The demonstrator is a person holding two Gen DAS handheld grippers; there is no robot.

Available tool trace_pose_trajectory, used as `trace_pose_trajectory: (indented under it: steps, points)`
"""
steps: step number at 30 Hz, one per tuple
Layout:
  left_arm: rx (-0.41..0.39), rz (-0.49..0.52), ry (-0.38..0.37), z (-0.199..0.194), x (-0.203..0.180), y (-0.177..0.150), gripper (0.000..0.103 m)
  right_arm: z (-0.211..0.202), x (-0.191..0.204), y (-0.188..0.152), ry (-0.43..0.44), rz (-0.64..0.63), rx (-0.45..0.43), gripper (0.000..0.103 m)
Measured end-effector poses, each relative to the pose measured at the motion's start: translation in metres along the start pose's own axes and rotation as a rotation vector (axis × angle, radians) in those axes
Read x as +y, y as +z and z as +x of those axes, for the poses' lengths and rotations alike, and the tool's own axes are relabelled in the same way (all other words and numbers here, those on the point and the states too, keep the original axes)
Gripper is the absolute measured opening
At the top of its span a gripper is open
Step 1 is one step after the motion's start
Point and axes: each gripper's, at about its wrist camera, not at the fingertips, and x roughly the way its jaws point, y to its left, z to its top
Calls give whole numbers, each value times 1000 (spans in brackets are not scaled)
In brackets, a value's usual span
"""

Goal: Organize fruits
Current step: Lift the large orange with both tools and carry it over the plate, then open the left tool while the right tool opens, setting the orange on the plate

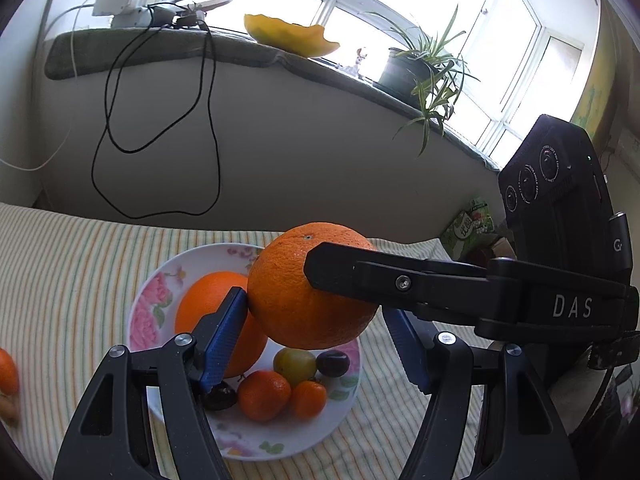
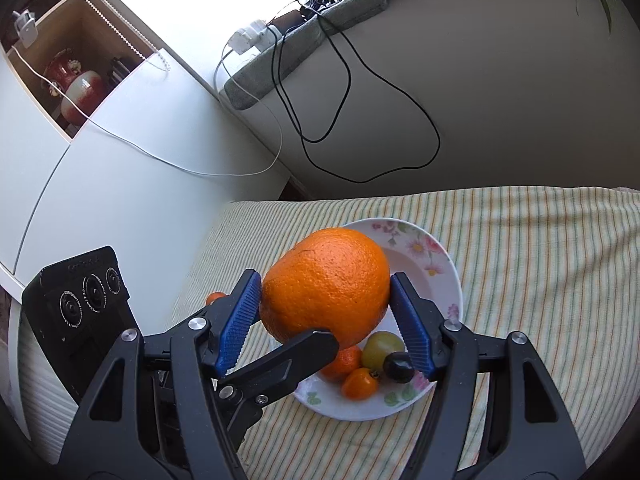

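Note:
A large orange (image 2: 326,282) is held between the blue pads of my right gripper (image 2: 325,316), above the floral plate (image 2: 444,276). In the left wrist view the same orange (image 1: 296,292) hangs over the plate (image 1: 160,280), with the right gripper's black finger (image 1: 352,272) across it. My left gripper (image 1: 316,344) is open; its left pad (image 1: 224,340) touches the orange's side, its right pad stands apart. On the plate lie another orange (image 1: 208,300), a green grape (image 1: 294,366), a dark grape (image 1: 333,363) and two small orange fruits (image 1: 264,395).
Striped cloth (image 2: 540,264) covers the table. A small orange fruit (image 1: 7,372) lies at the far left on the cloth. Behind stand a wall with hanging black cables (image 1: 160,128), a sill with a potted plant (image 1: 416,68) and a white cabinet (image 2: 100,184).

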Motion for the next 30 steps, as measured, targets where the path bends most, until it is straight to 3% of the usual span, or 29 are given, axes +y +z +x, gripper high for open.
trace_pose_trajectory:
  steps: [18, 30]
  points:
    - [48, 34, 24, 39, -12, 6, 70, 5, -49, 11, 20, 61, 7, 69]
    - [27, 89, 48, 42, -22, 6, 69, 9, -57, 14, 9, 76, 11, 69]
